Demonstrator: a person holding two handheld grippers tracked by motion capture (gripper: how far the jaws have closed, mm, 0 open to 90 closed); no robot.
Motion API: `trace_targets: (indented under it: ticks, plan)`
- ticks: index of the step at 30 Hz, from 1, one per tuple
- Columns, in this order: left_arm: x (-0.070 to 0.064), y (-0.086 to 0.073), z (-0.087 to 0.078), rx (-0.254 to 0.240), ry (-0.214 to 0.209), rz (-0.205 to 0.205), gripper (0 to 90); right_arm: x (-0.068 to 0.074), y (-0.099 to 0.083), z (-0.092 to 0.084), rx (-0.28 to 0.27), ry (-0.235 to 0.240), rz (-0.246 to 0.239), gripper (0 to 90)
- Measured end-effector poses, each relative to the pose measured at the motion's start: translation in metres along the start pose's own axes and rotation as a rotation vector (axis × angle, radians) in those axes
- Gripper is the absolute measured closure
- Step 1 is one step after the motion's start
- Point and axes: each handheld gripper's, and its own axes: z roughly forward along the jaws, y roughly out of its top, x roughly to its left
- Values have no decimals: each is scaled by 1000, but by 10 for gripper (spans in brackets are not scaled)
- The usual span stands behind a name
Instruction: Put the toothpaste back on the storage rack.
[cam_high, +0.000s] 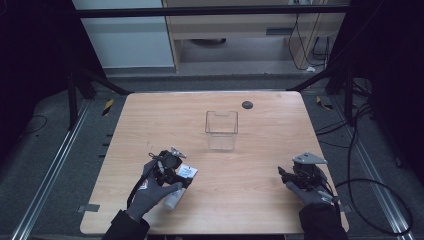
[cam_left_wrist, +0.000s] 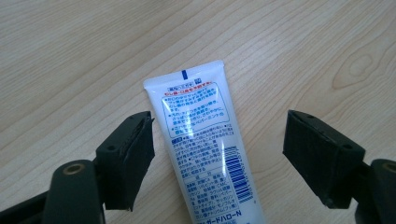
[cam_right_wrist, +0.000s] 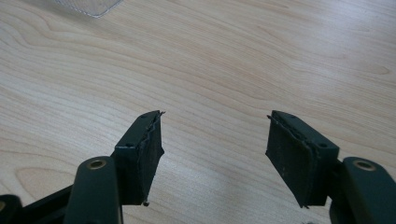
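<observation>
Between the left gripper's (cam_left_wrist: 217, 154) parted jaws lies a tube (cam_left_wrist: 201, 140), unclamped.

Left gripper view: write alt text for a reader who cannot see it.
A white tube printed with blue and red text lies flat on the wooden table, between the open black jaws of the left gripper. Neither pad touches it.

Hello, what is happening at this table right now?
A person works at a wooden table with a gripper in each hand. The left gripper is open over a white tube that lies flat on the wood, between the jaws but not pinched. The right gripper is open over bare wood. A clear container stands mid-table.
</observation>
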Motion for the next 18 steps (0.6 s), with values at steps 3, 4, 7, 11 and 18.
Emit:
trace_targets:
  ticks: [3, 4, 7, 11, 18]
  plan:
    - [1, -1, 7, 28, 2, -8, 235, 0, 0, 1, 0, 2, -4, 354]
    - [1, -1, 7, 28, 2, -8, 234, 0, 0, 1, 1, 2, -1, 354]
    - [2, 0, 9, 41, 1, -16, 234, 0, 0, 2, 6, 3, -3, 353]
    - [4, -1, 14, 55, -9, -32, 235, 1, 0, 3, 12, 6, -2, 353]
    - [6, -3, 21, 79, -13, -54, 248, 0, 0, 2, 8, 1, 5, 348]
